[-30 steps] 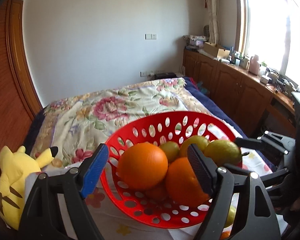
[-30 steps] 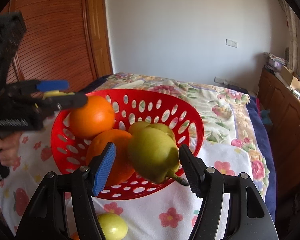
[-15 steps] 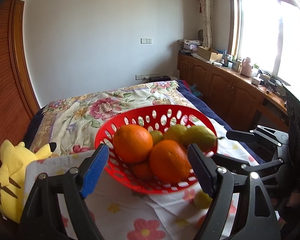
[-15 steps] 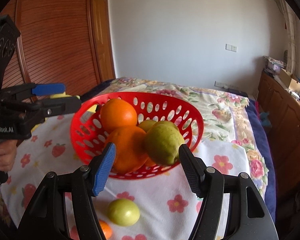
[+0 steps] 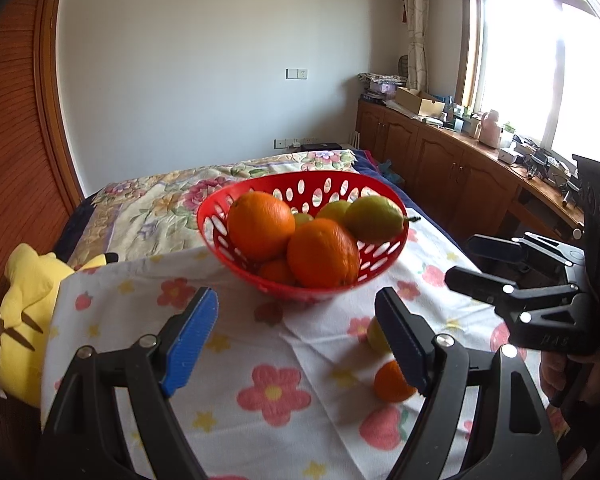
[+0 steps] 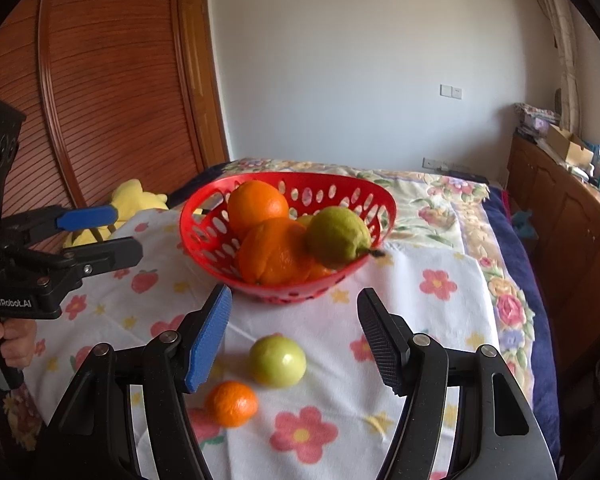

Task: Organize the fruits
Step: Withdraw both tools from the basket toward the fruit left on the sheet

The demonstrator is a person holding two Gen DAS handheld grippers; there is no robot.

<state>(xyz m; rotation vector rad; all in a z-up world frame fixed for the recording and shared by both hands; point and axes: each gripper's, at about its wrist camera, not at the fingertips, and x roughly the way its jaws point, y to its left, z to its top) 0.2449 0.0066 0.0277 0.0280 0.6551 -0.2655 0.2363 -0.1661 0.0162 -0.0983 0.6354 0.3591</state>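
A red perforated basket (image 5: 220,236) (image 6: 204,248) sits on the flowered cloth and holds two big oranges (image 5: 323,253) (image 6: 275,251), a green pear (image 5: 374,219) (image 6: 337,237) and smaller fruit. A green apple (image 6: 277,360) and a small tangerine (image 6: 231,403) (image 5: 392,381) lie loose on the cloth in front of the basket. My left gripper (image 5: 296,338) is open and empty, short of the basket. My right gripper (image 6: 294,336) is open and empty, above the apple. Each gripper shows in the other's view (image 6: 96,236) (image 5: 476,264).
A flowered white cloth (image 5: 228,392) (image 6: 432,312) covers the near end of a bed with a floral quilt (image 5: 148,208). A yellow plush toy (image 5: 24,312) (image 6: 134,204) lies at the left edge. Wooden cabinets (image 5: 440,168) run along the right wall.
Both grippers have pulled back and up from the basket, which now looks smaller and farther. The pear left between the right fingers now rests in the basket. The loose apple and tangerine have come into view.
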